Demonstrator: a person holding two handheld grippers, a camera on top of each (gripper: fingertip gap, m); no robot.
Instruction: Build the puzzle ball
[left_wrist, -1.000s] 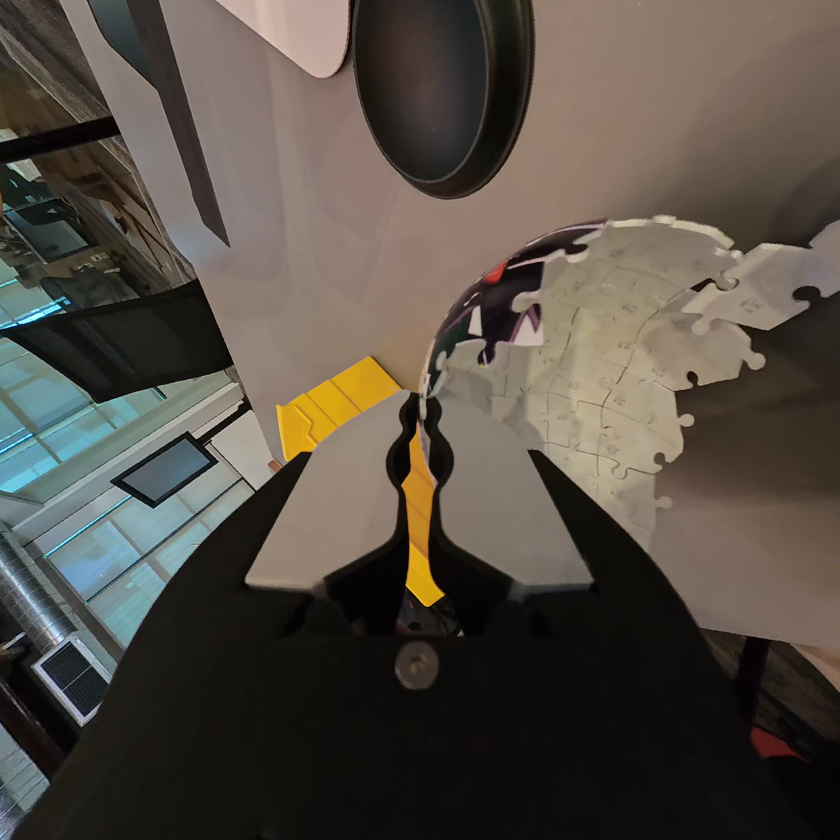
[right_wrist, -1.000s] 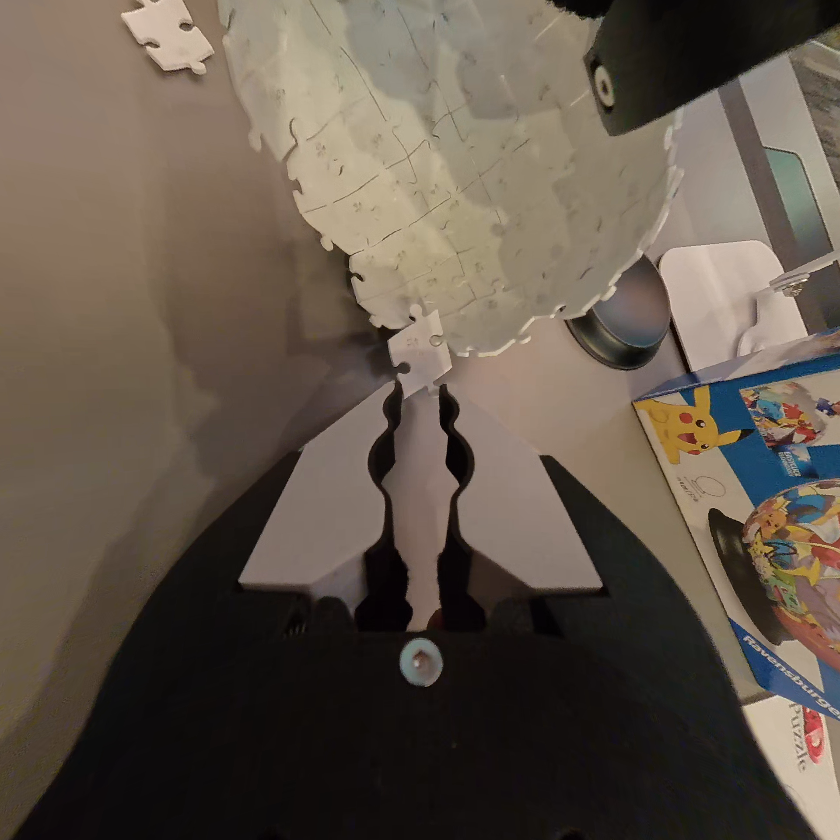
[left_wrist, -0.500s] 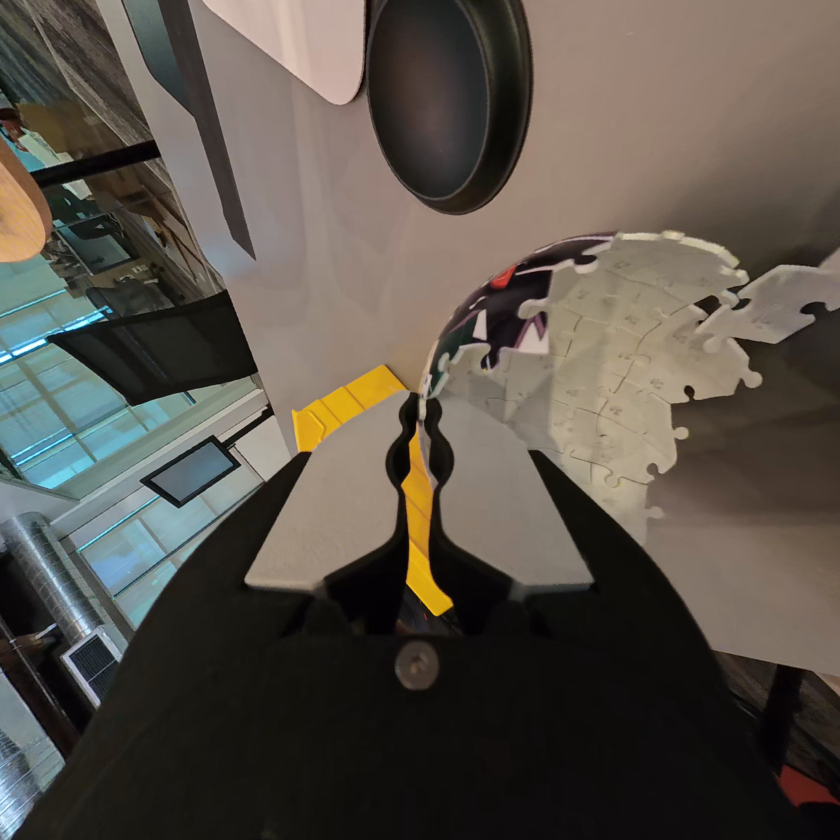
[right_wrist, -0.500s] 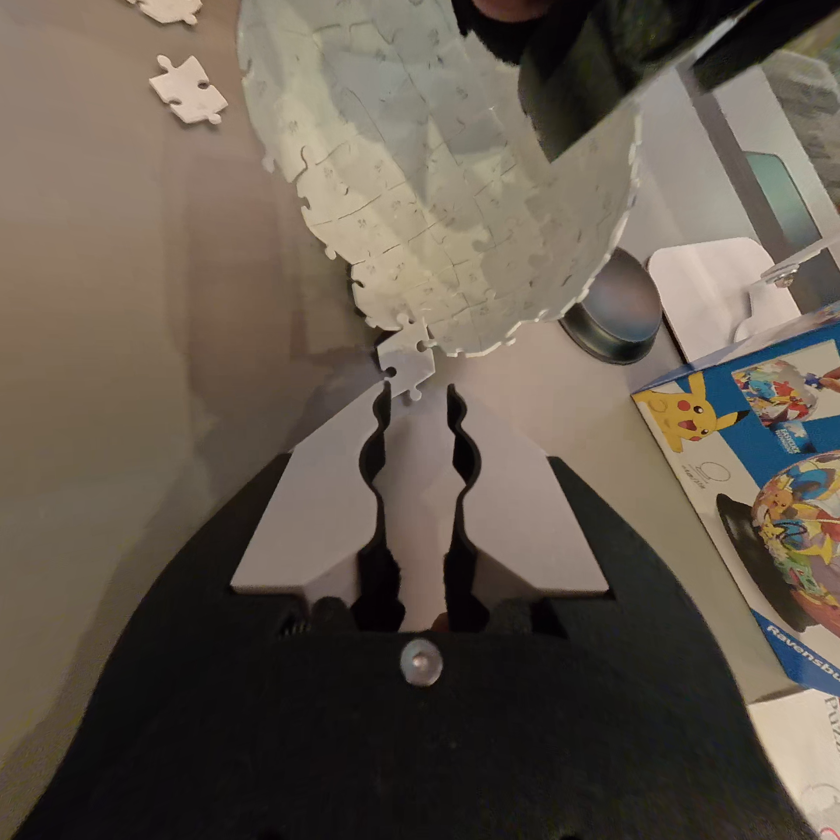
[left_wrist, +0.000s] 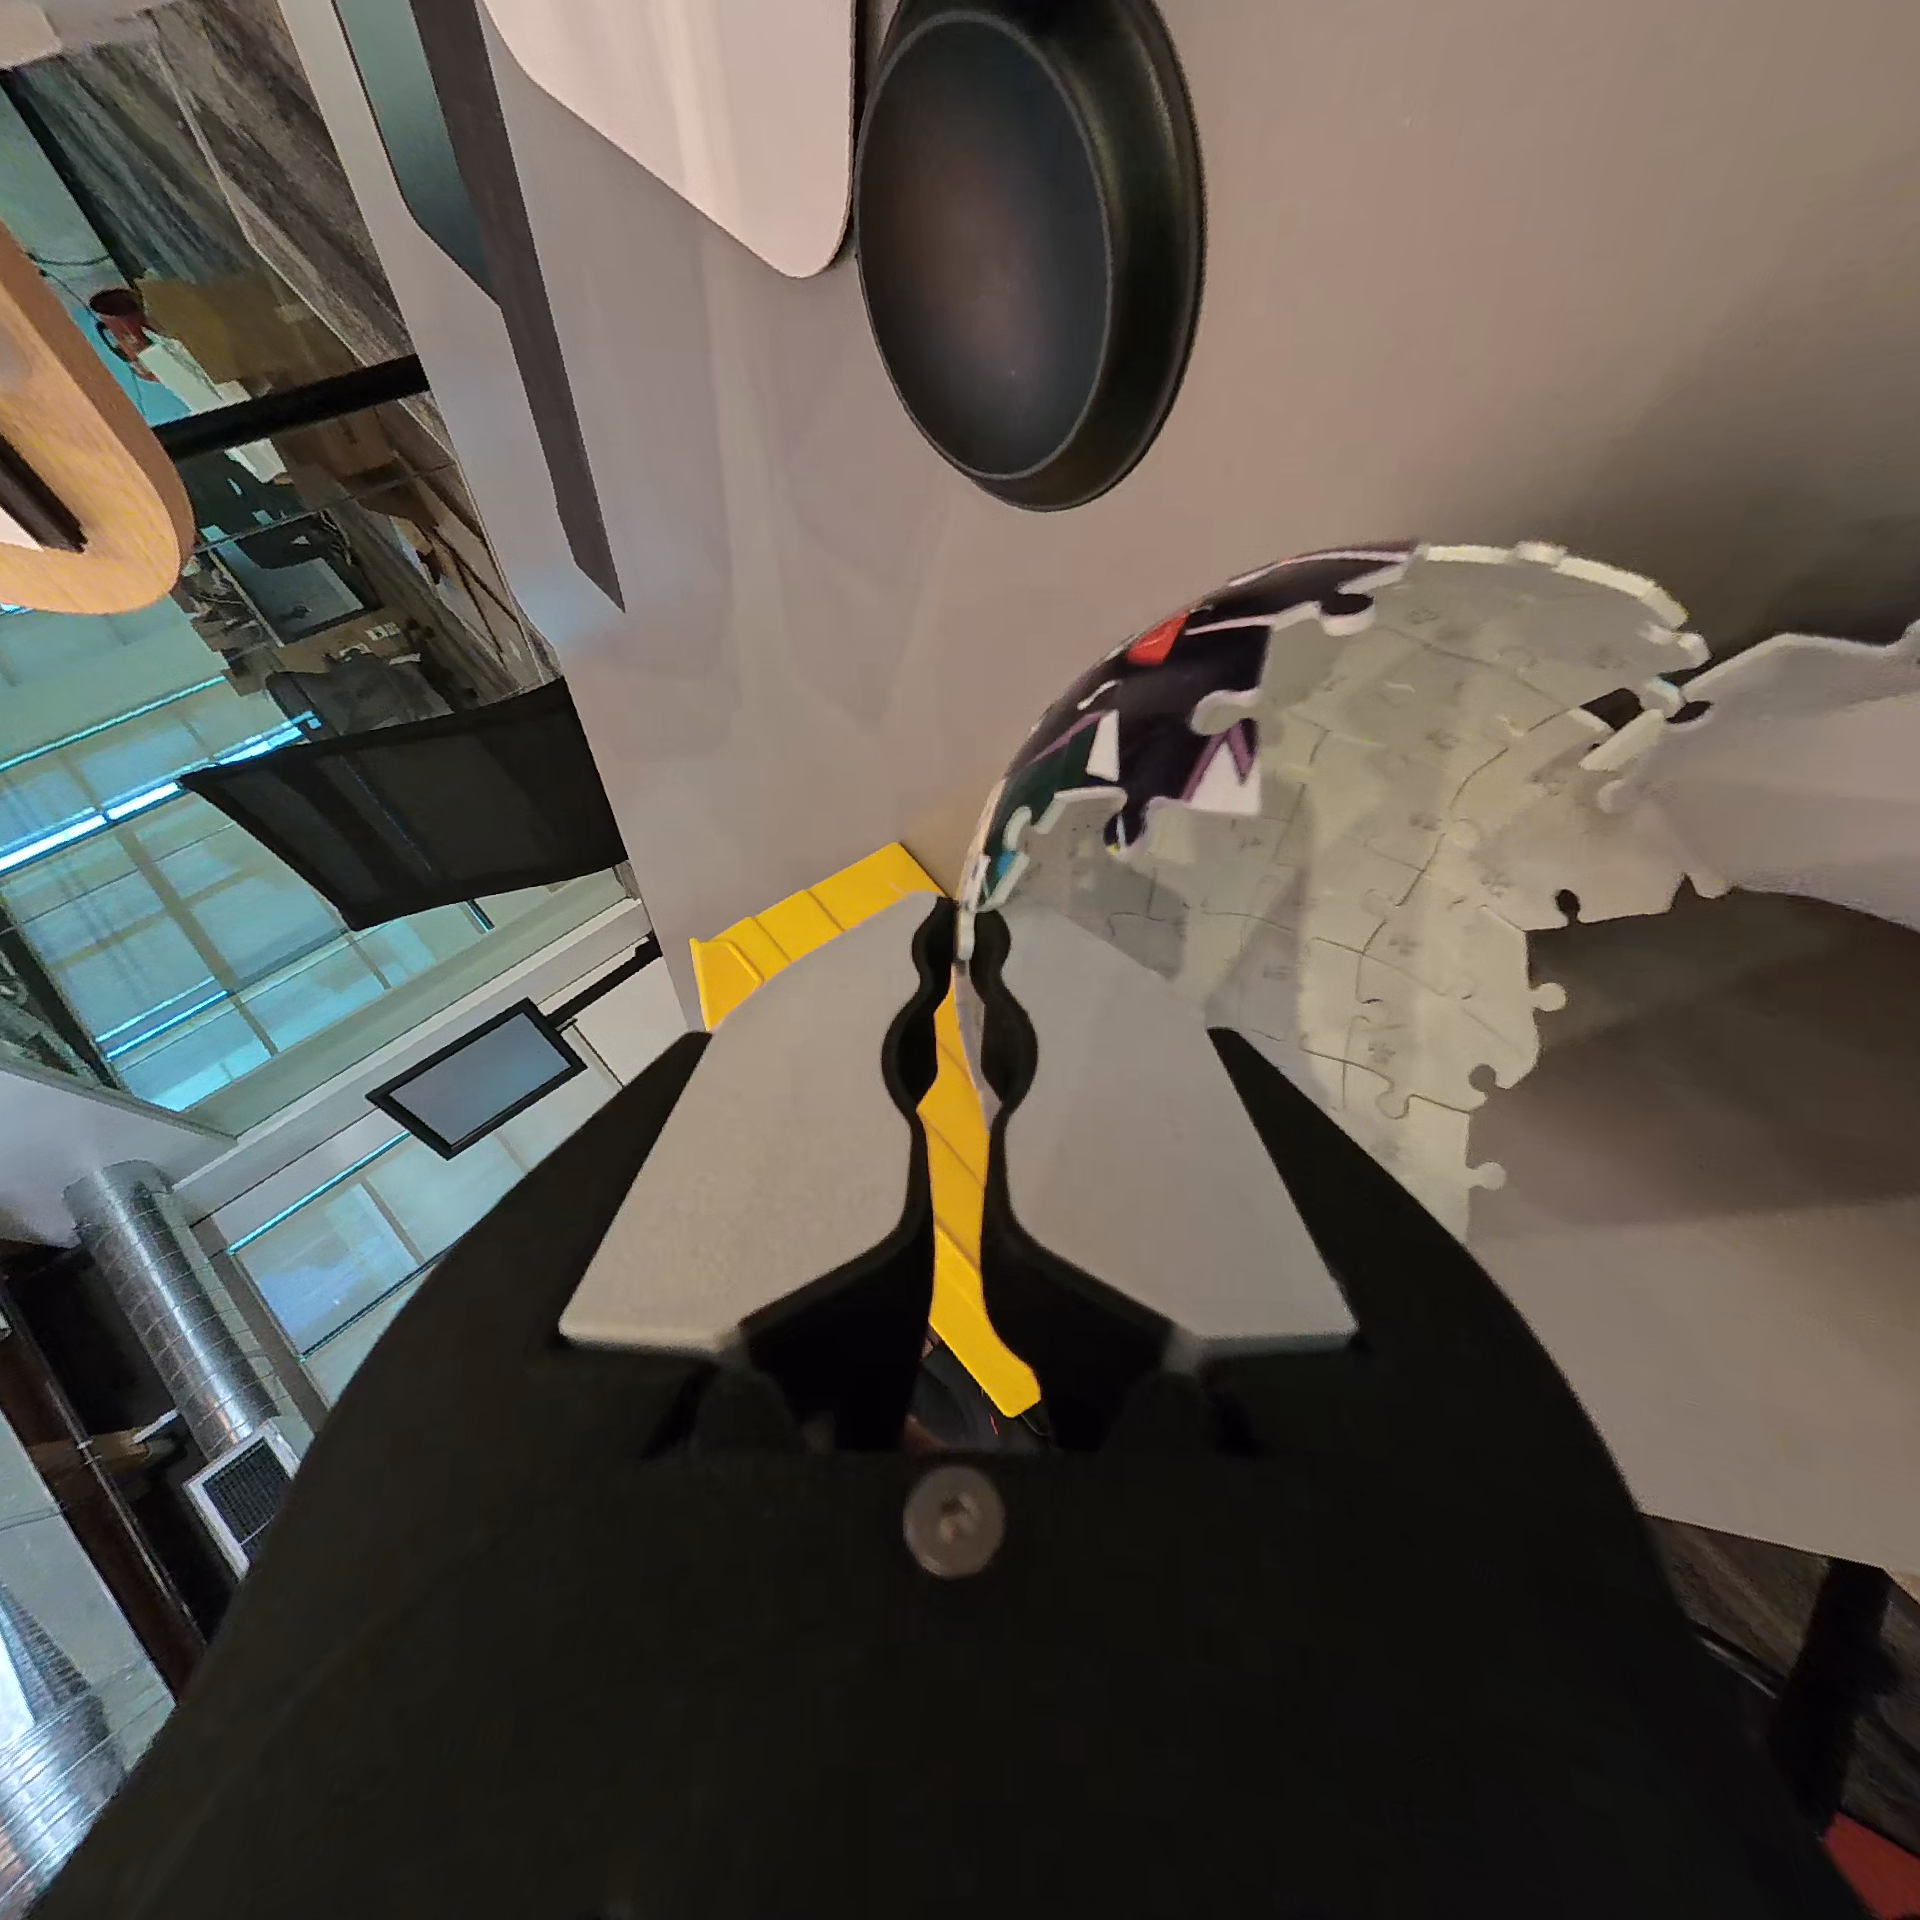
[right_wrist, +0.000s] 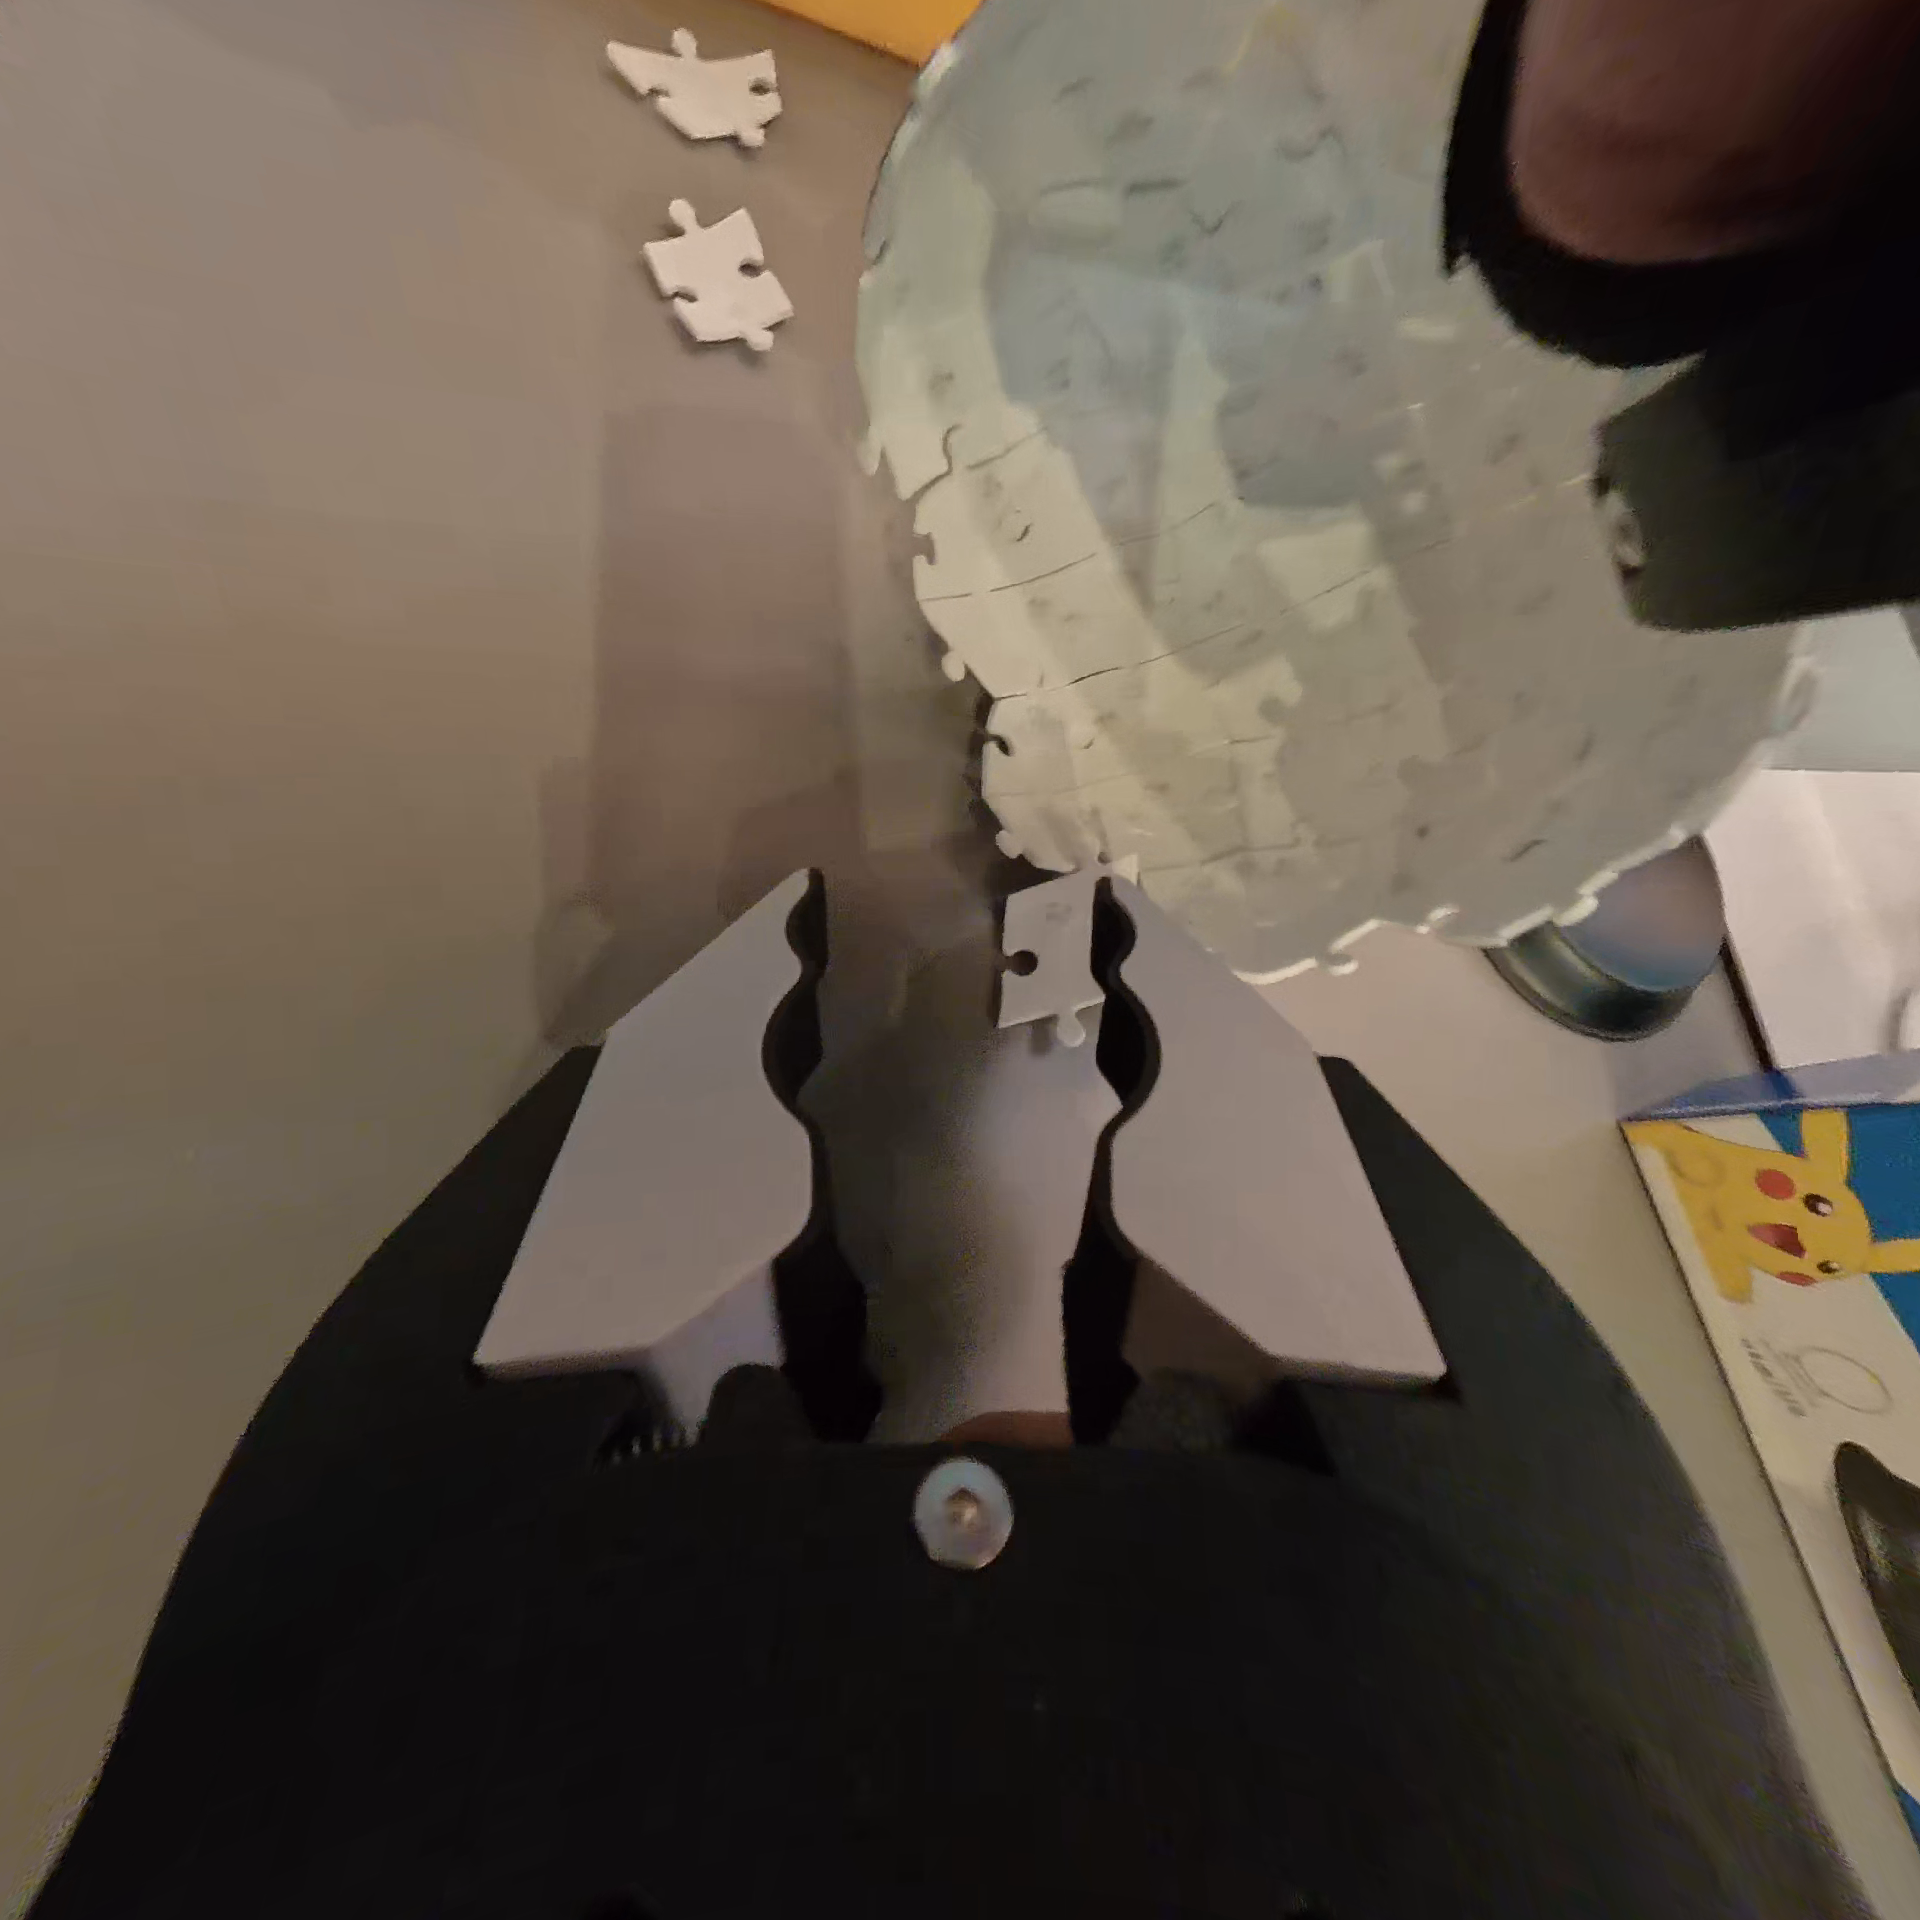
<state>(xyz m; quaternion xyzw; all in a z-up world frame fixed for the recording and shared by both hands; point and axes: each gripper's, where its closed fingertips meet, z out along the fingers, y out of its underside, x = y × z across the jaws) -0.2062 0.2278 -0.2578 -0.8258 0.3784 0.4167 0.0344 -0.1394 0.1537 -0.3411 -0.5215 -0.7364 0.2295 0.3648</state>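
The partly built puzzle ball (left_wrist: 1351, 831) is a curved shell, white inside and dark printed outside. My left gripper (left_wrist: 961, 914) is shut on its rim and holds it above the grey table. In the right wrist view the shell (right_wrist: 1299, 571) fills the upper right, with the left gripper (right_wrist: 1714, 312) above it. A single white puzzle piece (right_wrist: 1044, 966) sits at the shell's lower rim, against the inner side of my right finger. My right gripper (right_wrist: 966, 894) is open around it. In the left wrist view the piece (left_wrist: 1766, 769) juts from the rim at the right.
Two loose white pieces (right_wrist: 707, 99) (right_wrist: 717, 275) lie on the table (right_wrist: 312, 623) at the back left. The black round stand (left_wrist: 1023, 239) and a white mat (left_wrist: 707, 114) lie beyond the ball. The blue puzzle box (right_wrist: 1787, 1299) is at the right. A yellow object (left_wrist: 821, 914) lies at the table edge.
My right gripper's jaws have opened wide and no longer pinch the piece, which stays at the shell's rim. The shell has shifted up and right in the right wrist view.
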